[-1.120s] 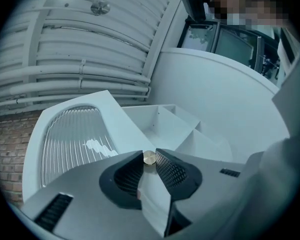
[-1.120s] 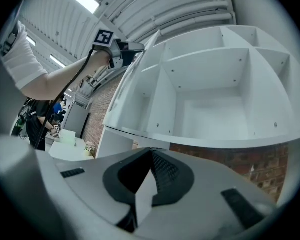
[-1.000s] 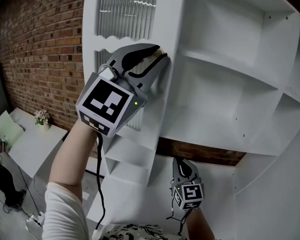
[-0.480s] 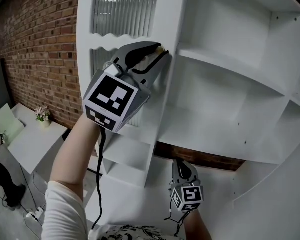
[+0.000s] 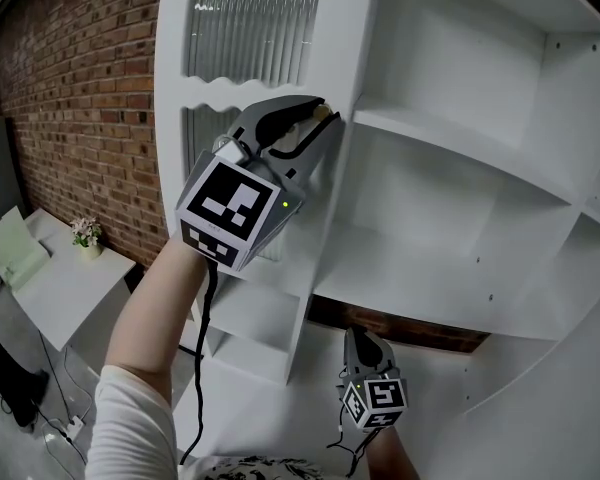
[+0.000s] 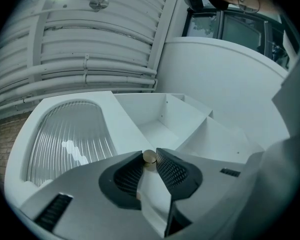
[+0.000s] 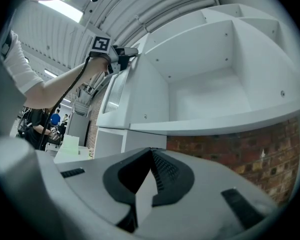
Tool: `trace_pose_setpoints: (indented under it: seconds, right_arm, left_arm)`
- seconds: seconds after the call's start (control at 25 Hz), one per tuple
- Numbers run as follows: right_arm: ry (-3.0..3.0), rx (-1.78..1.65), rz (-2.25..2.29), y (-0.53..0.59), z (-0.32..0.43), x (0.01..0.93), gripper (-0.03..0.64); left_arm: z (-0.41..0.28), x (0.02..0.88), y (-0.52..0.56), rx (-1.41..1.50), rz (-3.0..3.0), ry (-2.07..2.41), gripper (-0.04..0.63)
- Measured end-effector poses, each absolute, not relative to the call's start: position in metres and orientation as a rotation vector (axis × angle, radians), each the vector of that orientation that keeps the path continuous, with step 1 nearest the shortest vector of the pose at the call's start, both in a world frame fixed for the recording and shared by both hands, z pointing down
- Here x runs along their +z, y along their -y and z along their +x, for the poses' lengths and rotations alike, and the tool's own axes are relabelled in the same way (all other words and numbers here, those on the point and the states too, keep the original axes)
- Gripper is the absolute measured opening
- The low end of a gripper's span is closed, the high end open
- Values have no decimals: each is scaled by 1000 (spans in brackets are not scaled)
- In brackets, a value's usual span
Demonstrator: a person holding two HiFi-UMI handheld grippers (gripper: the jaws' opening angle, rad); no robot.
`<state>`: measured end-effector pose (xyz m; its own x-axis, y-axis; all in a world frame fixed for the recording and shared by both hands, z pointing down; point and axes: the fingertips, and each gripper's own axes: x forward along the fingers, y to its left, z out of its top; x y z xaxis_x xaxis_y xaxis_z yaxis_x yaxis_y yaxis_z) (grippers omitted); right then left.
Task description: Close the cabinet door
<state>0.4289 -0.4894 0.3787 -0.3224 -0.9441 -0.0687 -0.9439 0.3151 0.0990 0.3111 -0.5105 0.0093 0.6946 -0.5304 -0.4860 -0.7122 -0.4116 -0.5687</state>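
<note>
Hanging at the bottom centre of the head view, the right gripper (image 5: pixel 360 340) is pointing up toward the cabinet's underside, well apart from it. Its two jaws are meeting tip to tip, clenched on nothing. One bare forearm with a white sleeve (image 5: pixel 130 428) is rising from the lower left, carrying the left gripper (image 5: pixel 315 118) to mid-frame. That gripper's two jaws are grasping one small brass knob (image 6: pixel 149 156), a ribbed pad pressing on each side of it.

The knob is sitting on the free edge of the one cabinet door (image 5: pixel 335 48), which is standing swung out in the upper left. Two ribbed glass panels are showing in the door: an upper one (image 5: pixel 250 23) with a wavy lower rim, and a lower one (image 5: pixel 202 133) partly behind the marker cube. The door's free edge is running down the frame's middle. To its right the cabinet (image 5: pixel 450 208) is lying open, with four white compartments in view and open room in front of them.

Farther off, one brick wall (image 5: pixel 90 88) is filling the left. Below it a low white table (image 5: pixel 70 288) is bearing one small flower pot (image 5: pixel 84 236).
</note>
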Motion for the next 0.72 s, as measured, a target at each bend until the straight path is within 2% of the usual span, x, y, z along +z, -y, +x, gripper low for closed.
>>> trace_pose_setpoints:
  seconds: [0.52, 0.72]
  right_arm:
    - [2568, -108, 1828, 465, 413, 394, 6]
    - [2540, -95, 1856, 456, 410, 397, 6]
  left_arm:
    - [303, 29, 503, 521, -2224, -894, 106]
    - [289, 64, 482, 515, -2252, -887, 38]
